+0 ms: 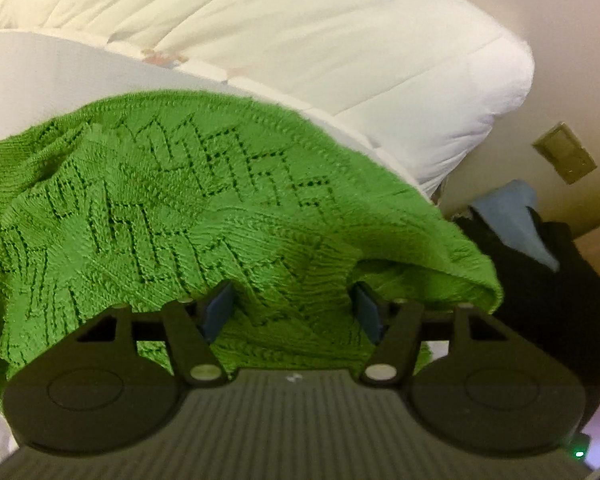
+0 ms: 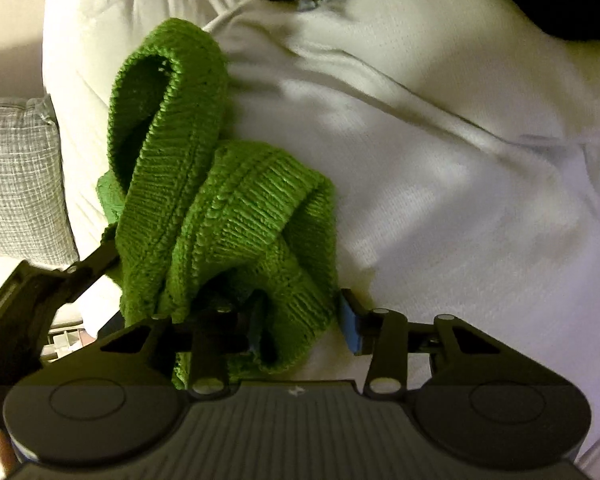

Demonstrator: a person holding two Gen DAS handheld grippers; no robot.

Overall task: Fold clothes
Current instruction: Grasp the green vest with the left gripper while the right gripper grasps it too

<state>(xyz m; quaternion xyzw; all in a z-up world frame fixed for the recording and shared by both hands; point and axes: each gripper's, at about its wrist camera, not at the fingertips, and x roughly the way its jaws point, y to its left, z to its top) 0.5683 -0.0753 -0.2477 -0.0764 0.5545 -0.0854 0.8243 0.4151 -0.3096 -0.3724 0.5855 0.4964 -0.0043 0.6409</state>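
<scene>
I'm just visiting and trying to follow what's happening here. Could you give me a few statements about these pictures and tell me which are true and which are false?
1. The garment being handled is a green knitted sweater. True.
2. The sweater has a plain, smooth knit with no pattern. False: the left wrist view shows a zigzag openwork pattern.
3. Green knit lies between the fingers of the left gripper. True.
4. The right gripper is over bare white fabric with no sweater near it. False: a bunched ribbed part of the sweater lies between its fingers.
5. A white quilted comforter lies beyond the sweater. True.
</scene>
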